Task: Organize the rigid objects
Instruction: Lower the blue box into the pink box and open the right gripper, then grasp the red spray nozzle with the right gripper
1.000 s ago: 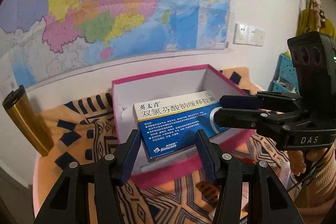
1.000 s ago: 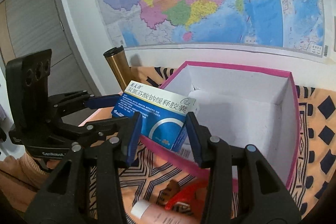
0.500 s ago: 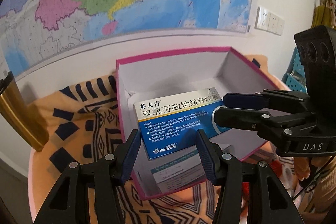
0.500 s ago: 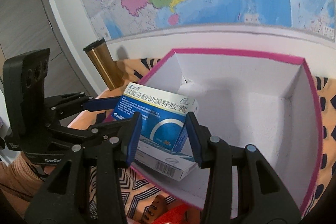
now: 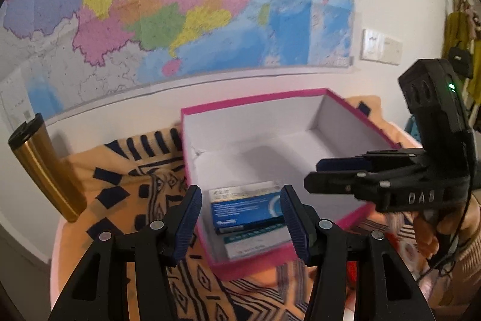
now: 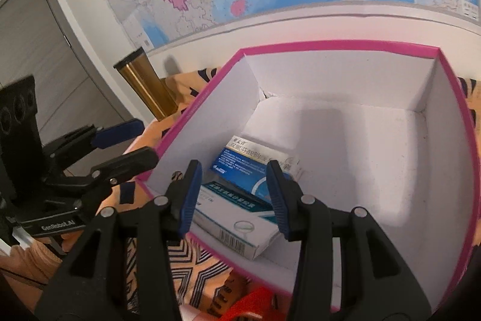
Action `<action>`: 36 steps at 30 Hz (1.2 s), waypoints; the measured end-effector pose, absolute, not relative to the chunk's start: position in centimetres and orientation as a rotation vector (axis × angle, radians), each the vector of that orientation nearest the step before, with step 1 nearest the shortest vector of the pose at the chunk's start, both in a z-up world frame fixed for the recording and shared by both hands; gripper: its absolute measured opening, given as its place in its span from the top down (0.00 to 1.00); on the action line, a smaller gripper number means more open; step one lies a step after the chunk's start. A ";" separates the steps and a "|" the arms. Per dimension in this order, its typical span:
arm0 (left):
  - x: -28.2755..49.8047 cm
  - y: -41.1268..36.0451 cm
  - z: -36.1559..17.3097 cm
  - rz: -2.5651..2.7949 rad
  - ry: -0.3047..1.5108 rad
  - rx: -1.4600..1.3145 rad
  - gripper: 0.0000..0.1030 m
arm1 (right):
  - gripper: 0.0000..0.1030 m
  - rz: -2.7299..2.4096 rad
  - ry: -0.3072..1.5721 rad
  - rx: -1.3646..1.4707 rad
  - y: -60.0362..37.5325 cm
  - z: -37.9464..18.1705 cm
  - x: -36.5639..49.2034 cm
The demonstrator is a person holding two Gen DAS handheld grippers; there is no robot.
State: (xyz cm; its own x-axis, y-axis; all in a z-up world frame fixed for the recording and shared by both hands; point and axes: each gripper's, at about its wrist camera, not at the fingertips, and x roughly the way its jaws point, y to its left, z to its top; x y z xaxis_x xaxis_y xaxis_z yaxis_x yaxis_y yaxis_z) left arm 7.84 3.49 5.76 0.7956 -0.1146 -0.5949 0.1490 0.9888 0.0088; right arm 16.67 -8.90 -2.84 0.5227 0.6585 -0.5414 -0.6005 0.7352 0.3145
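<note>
Nearest the lens, the left gripper and the right gripper, both with ribbed blue pads, stand parted and hold nothing, the left one's jaws having just widened. Beyond them, in the pink-rimmed white cardboard box, a glossy blue medicine carton lies flat atop a paler carton. A brass-coloured flask stands behind on the patterned cloth.

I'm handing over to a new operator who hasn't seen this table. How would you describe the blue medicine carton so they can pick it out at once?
Find the pink-rimmed box with white walls on the patterned cloth below the wall map. Two cartons lie in its near corner; the blue medicine carton lies on top. Its dark blue face with a white title band sets it apart from the white and teal carton beneath it.
</note>
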 end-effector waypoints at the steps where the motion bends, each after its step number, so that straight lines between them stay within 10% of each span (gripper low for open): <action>1: 7.4 3.4 5.9 -0.150 0.628 0.050 0.46 | 0.55 0.762 0.684 0.100 -9.2 -2.6 16.3; 18: 1.8 -0.5 3.9 -0.340 0.670 -0.044 0.43 | 0.47 0.762 0.574 0.116 -15.4 0.3 6.6; 36: 4.3 -4.3 -2.8 -0.432 0.893 -0.097 0.43 | 0.47 0.582 0.777 0.132 -18.0 -8.7 4.7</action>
